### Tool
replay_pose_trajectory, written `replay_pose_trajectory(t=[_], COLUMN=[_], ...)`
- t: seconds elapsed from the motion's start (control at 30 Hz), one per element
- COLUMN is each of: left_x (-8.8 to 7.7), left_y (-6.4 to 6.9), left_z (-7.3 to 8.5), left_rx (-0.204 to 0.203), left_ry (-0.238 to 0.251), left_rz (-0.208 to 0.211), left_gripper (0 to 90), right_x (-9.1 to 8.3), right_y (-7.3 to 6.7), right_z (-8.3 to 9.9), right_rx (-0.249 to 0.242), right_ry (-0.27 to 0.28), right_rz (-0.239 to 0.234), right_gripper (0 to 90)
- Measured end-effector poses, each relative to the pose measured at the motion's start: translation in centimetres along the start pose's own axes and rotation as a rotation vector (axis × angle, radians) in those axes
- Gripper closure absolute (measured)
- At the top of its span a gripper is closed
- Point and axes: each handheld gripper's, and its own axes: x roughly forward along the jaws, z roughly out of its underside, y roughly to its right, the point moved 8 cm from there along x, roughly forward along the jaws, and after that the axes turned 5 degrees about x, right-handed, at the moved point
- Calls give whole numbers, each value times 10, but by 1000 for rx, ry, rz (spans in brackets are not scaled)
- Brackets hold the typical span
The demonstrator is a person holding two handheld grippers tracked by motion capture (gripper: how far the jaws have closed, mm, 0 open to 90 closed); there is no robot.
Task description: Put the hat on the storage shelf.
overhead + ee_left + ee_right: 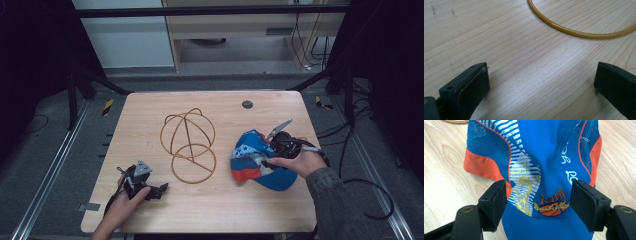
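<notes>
A blue cap (pixel 257 160) with orange trim and a basketball print lies at the right of the wooden table (pixel 225 210). My right gripper (pixel 272 150) is over its front. In the right gripper view the cap (pixel 544 157) lies between the jaws of my right gripper (pixel 539 192), one pad at each side of the crown, without clearly pressing it. A yellow wire cap frame (pixel 188 145) lies at the table's middle. My left gripper (pixel 162 189) rests near the front left, jaws wide apart and empty (pixel 541 72), with the frame's ring (pixel 574 32) just ahead.
A small round black grommet (pixel 247 104) sits near the table's far edge. Black frame bars stand at both far corners. Cables (pixel 370 195) trail on the floor to the right. Bare wood lies between the wire frame and the front edge.
</notes>
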Motion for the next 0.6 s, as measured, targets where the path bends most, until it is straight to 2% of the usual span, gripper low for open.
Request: replay_pose_trajectory(t=[0.43,0.6], left_x=[0,0], left_y=[0,0], left_z=[0,0], left_rx=[0,0], left_ry=[0,0], left_rz=[-1,-1], left_gripper=[0,0], right_x=[10,16], right_y=[-2,5], right_z=[-3,-11], right_rx=[-1,7], right_ry=[-17,-22], right_rz=[-15,12], right_gripper=[313,362])
